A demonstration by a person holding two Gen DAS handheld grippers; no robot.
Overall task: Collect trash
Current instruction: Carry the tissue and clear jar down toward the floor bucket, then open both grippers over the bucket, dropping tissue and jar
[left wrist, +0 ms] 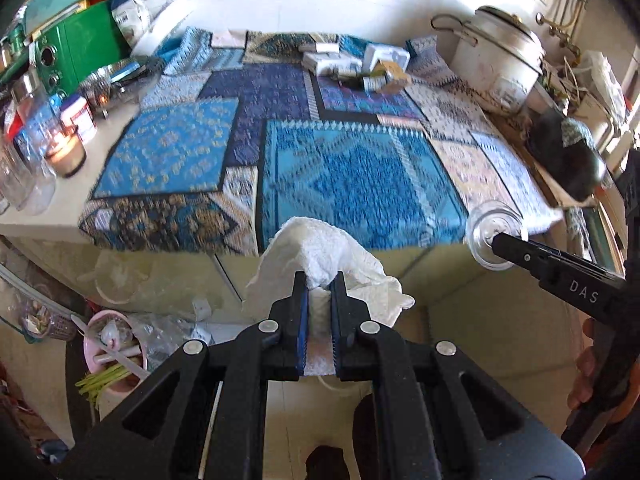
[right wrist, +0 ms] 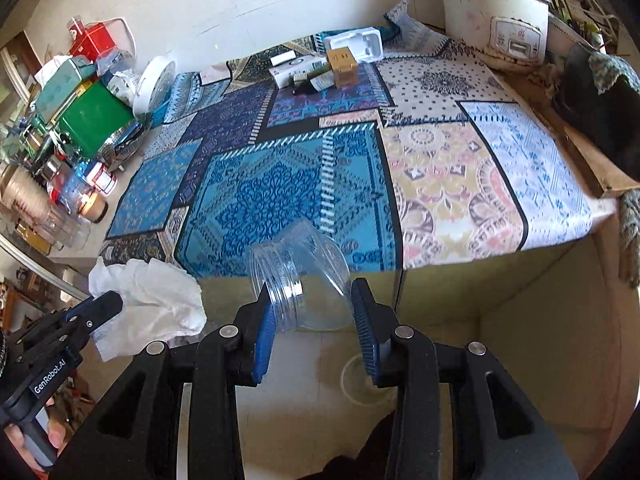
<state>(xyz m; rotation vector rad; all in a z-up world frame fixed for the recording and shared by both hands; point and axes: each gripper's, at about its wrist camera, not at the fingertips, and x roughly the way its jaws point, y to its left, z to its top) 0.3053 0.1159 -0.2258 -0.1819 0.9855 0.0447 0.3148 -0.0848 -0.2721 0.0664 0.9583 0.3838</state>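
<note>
- The crumpled white paper towel [left wrist: 332,256] is pinched between the two blue pads of the left gripper [left wrist: 319,292], in the air in front of the table edge.
- The clear plastic jar [right wrist: 302,280] has no lid and looks empty; it lies tilted between the fingers of the right gripper [right wrist: 314,312]. The left pad touches its threaded neck, but at the right pad I cannot tell if there is contact, so the grip is not sure.
- Both things hang just off the front edge of the table [right wrist: 460,256], which has a patchwork cloth [left wrist: 352,176] in blue.
- On the floor at the left stands a pink basket [left wrist: 110,354] with scraps and green stalks inside.
- At the far right corner of the table stands a white rice cooker [right wrist: 496,12], its lid closed.
- At the left side, a glass candle jar [left wrist: 66,154] is burning.
</note>
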